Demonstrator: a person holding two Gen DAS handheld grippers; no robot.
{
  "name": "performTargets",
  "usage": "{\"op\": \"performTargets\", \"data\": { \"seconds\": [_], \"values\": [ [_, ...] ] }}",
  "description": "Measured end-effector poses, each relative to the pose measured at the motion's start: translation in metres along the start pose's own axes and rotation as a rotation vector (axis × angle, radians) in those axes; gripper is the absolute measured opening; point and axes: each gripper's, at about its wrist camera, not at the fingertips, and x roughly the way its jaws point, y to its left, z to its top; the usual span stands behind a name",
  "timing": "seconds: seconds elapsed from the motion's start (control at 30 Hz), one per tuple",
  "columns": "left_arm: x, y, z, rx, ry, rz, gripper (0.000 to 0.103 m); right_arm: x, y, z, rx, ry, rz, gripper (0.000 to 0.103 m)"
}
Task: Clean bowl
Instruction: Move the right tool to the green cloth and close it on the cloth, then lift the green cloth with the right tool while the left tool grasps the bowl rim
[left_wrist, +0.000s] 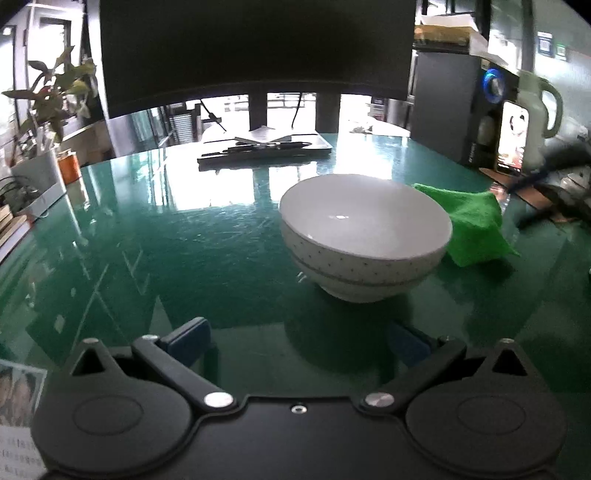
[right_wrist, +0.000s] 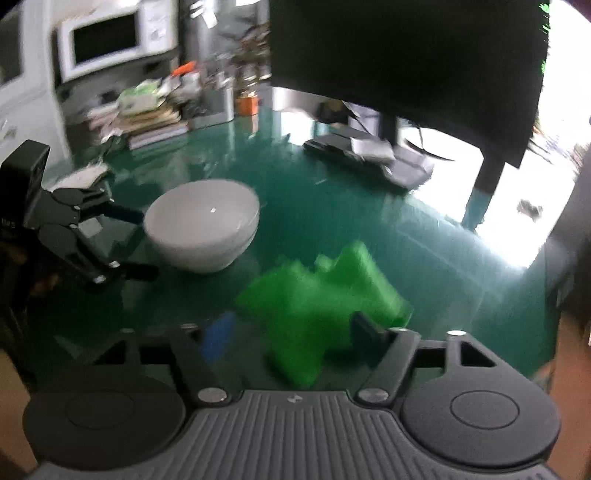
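White bowl (left_wrist: 364, 236) sits upright on the green tabletop (left_wrist: 166, 251), its inside bare and glossy, a dotted band round its outer wall; taken as landmark. Green cloth (left_wrist: 472, 225) lies crumpled just beside the bowl on its right in the left wrist view, appearing to touch its rim, though I cannot tell for sure. Left tongs (left_wrist: 299, 341) hover on the near side of the bowl, jaws spread wide, nothing between them; blue pads visible. In the right wrist view the left tongs (right_wrist: 142, 245) flank the bowl's left side, one finger close to the rim. Right tongs (right_wrist: 291, 334) sit over the cloth (right_wrist: 321, 295), jaws partly apart with cloth between them; whether the pads pinch it I cannot tell, the picture is blurred. Behind the bowl, a dark monitor (left_wrist: 255, 48); far right of it, a kettle (left_wrist: 535, 118).
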Motion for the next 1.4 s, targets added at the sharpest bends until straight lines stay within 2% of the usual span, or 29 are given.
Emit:
{"op": "performTargets", "data": {
  "seconds": [0.07, 0.17, 0.3, 0.37, 0.43, 0.47, 0.5, 0.53, 0.57, 0.63, 0.73, 0.77, 0.8, 0.87, 0.9, 0.93, 0.97, 1.0, 1.07, 1.1, 1.17, 1.27, 1.4],
  "values": [
    [0.001, 0.002, 0.001, 0.004, 0.002, -0.009, 0.103, 0.019, -0.019, 0.024, -0.081, 0.093, 0.025, 0.060],
    [0.001, 0.006, 0.001, -0.005, -0.001, -0.026, 0.103, 0.048, -0.041, 0.044, -0.105, 0.196, 0.080, 0.060],
    [0.001, 0.008, 0.001, 0.020, 0.004, -0.040, 0.103, 0.068, -0.052, 0.044, -0.090, 0.243, 0.145, 0.062],
    [0.001, 0.006, 0.001, 0.031, 0.006, -0.035, 0.103, 0.075, -0.052, 0.034, -0.059, 0.241, 0.139, 0.068],
    [0.002, 0.005, 0.001, 0.030, 0.007, -0.032, 0.103, 0.072, -0.049, 0.022, -0.009, 0.168, 0.113, 0.066],
    [0.002, 0.005, 0.001, 0.029, 0.007, -0.029, 0.103, 0.068, -0.045, 0.015, 0.018, 0.129, 0.088, 0.057],
    [0.002, 0.004, 0.001, 0.019, 0.006, -0.017, 0.103, 0.065, -0.041, 0.011, 0.044, 0.105, 0.067, 0.031],
    [0.002, 0.003, 0.001, 0.007, 0.004, -0.001, 0.103, 0.062, -0.037, 0.009, 0.066, 0.091, 0.039, 0.014],
    [0.002, 0.001, 0.001, -0.005, 0.002, 0.014, 0.103, 0.058, -0.032, 0.005, 0.104, 0.072, -0.002, 0.007],
    [0.001, -0.002, 0.000, -0.032, 0.001, 0.046, 0.103, 0.050, -0.022, -0.009, 0.196, 0.016, -0.037, 0.007],
    [-0.006, -0.002, 0.002, -0.121, 0.021, 0.068, 0.102, 0.036, -0.015, -0.038, 0.460, -0.108, 0.035, 0.006],
    [-0.010, 0.002, 0.004, -0.174, 0.020, 0.040, 0.103, 0.031, -0.017, -0.046, 0.553, -0.139, 0.067, 0.006],
    [-0.024, 0.012, 0.005, -0.301, -0.023, -0.061, 0.103, 0.025, -0.017, -0.054, 0.631, -0.186, 0.100, 0.006],
    [-0.041, 0.027, 0.005, -0.486, -0.107, -0.180, 0.103, 0.008, -0.012, -0.073, 0.779, -0.326, 0.153, 0.006],
    [-0.044, 0.035, 0.008, -0.570, -0.119, -0.209, 0.103, -0.001, -0.008, -0.080, 0.828, -0.389, 0.168, 0.006],
    [-0.044, 0.037, 0.009, -0.593, -0.115, -0.214, 0.102, -0.011, -0.004, -0.088, 0.866, -0.454, 0.182, 0.006],
    [-0.037, 0.040, 0.016, -0.622, -0.073, -0.207, 0.098, -0.018, -0.001, -0.094, 0.892, -0.503, 0.194, 0.006],
    [-0.031, 0.042, 0.021, -0.625, -0.046, -0.185, 0.092, -0.022, 0.001, -0.097, 0.893, -0.525, 0.203, 0.007],
    [-0.020, 0.040, 0.029, -0.591, -0.018, -0.127, 0.062, -0.032, 0.012, -0.102, 0.867, -0.561, 0.180, 0.007],
    [-0.013, 0.038, 0.034, -0.566, -0.001, -0.095, 0.056, -0.034, 0.015, -0.104, 0.857, -0.567, 0.157, 0.008],
    [-0.001, 0.037, 0.039, -0.549, 0.026, -0.099, 0.044, -0.037, 0.019, -0.107, 0.864, -0.576, 0.121, 0.011],
    [0.016, 0.035, 0.044, -0.512, 0.065, -0.105, 0.037, -0.034, 0.017, -0.111, 0.937, -0.571, 0.106, 0.011],
    [0.033, 0.030, 0.044, -0.472, 0.082, -0.109, 0.036, -0.017, 0.019, -0.102, 0.943, -0.529, 0.098, 0.010]
  ]
}}
